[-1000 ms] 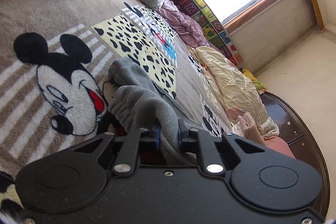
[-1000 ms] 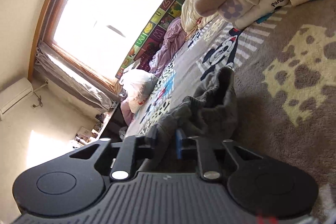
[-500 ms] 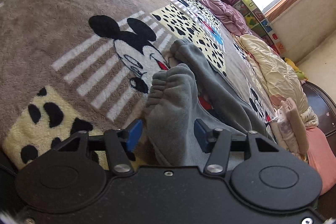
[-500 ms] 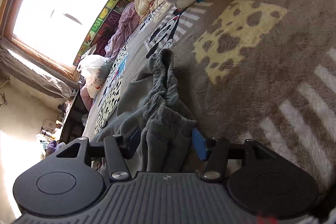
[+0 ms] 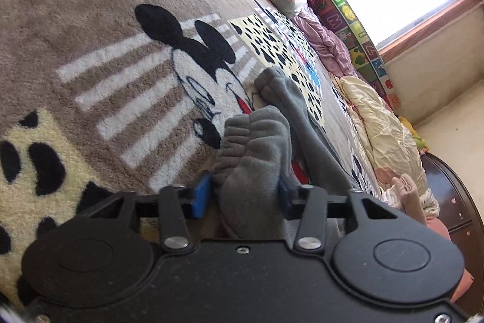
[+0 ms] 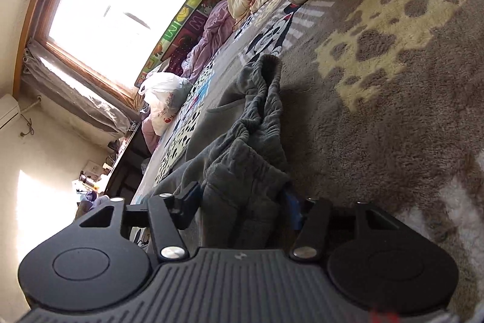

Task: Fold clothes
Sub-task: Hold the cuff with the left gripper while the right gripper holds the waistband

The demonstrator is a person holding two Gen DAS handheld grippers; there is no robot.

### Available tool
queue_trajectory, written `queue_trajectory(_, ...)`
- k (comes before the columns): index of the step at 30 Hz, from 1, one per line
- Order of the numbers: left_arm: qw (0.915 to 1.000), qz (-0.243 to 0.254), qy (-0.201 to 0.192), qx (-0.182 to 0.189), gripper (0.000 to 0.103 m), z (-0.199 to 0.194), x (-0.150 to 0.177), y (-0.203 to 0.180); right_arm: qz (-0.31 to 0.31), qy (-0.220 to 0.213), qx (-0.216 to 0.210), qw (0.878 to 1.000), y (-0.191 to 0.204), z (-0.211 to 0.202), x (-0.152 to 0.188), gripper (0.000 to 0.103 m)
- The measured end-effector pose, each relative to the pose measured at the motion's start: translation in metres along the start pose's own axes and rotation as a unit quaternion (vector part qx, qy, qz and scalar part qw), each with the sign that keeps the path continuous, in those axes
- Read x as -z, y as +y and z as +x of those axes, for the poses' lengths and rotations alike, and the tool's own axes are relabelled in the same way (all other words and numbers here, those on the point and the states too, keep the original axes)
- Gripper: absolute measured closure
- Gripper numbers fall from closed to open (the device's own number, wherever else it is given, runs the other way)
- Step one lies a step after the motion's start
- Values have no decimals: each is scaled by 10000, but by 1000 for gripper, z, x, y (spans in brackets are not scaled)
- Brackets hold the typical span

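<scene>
Between my left tool's (image 5: 243,197) spread fingers sits the grey sweatpants' (image 5: 257,159) cuff end, released, lying on the bed's Mickey blanket (image 5: 90,20). Right tool (image 6: 242,202), also unclenched, straddles the waistband w/ pants (image 6: 242,147) lying crumpled mid-blanket.

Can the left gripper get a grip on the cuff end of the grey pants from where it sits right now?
Probably yes. The left gripper is open, and the grey pants cuff end already lies bunched between its blue pads. Nothing blocks it; closing should catch the fabric.
</scene>
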State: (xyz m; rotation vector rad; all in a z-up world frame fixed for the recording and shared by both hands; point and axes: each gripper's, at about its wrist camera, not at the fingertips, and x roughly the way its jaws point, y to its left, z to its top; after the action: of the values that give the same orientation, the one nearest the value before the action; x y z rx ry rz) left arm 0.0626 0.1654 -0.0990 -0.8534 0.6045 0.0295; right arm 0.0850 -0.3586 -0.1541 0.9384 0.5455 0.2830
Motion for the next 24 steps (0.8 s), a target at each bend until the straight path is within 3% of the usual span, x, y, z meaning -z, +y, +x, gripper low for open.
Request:
queue_trajectory(2, 9955, 846, -369, -206, 83, -16, 5, -30, -48, -111, -77, 9999, 4, -2, 1, 68)
queue_trajectory(4, 9798, 1783, -788, -446, 80, -34, 11, -62, -139, -404, -152, 9990, 14, -17, -1, 72)
queue_trajectory(5, 9721, 2106, -864, -562, 71, -38, 14, -74, -242, -583, -107, 9980, 21, -28, -3, 72)
queue_trajectory(6, 9710, 2168, -812, -594, 58, -36, 15, -76, -330, -742, -46, 9967, 28, -39, -5, 72)
queue_trajectory(7, 9721, 2150, -730, -594, 28, -34, 14, -76, -359, -812, 44, 9960, 29, -46, -8, 72)
queue_trajectory(8, 9766, 1928, -744, -598, 26, -32, 12, -67, -323, -761, 149, 9965, 25, -47, -10, 72)
queue_trajectory(11, 9907, 1061, -551, -647, 31, -26, 0, -32, 10, -461, 704, 9965, 0, -40, -8, 66)
queue_trajectory(13, 9951, 568, -405, -702, 31, -26, -5, -13, 130, -448, 759, 9960, -5, -38, -2, 63)
queue_trajectory(18, 9985, 211, -7, -510, 32, -14, 0, -2, -190, -530, 749, 9956, 4, -34, 3, 54)
queue_trajectory(19, 9982, 315, 47, -511, 38, -10, 4, -4, -179, -539, 769, 9954, 3, -33, 5, 54)
queue_trajectory(20, 9976, 452, 81, -525, 58, -7, 8, -8, -165, -553, 761, 9954, 2, -32, 5, 53)
queue_trajectory(22, 9956, 757, 22, -552, 76, -5, 15, -16, -149, -575, 734, 9955, 0, -31, 5, 52)
queue_trajectory(24, 9945, 898, -176, -515, 80, -13, 15, -25, -205, -552, 645, 9962, 1, -28, 4, 57)
